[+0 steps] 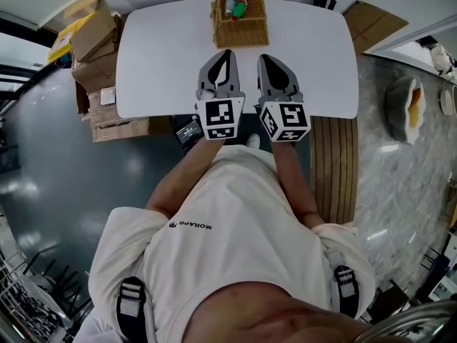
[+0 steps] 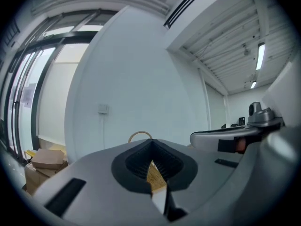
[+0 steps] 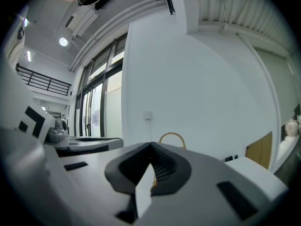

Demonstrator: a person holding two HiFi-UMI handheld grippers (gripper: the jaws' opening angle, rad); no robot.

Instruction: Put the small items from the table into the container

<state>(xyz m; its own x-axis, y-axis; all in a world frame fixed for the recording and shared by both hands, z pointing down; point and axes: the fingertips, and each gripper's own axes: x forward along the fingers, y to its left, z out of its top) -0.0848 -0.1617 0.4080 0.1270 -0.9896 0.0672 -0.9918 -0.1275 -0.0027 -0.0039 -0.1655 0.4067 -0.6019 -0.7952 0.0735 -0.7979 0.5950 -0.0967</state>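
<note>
I see small items (image 1: 236,7) in the basket (image 1: 241,31); table (image 1: 164,56) otherwise bare; left gripper (image 1: 227,53) and right gripper (image 1: 263,58) closed, empty; task looks done.

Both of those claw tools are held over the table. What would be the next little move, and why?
Probably just draw both back and rest. The left gripper and right gripper are shut with nothing between their jaws, the white table shows no loose items, and the small items already lie in the wicker basket at its far edge.
</note>
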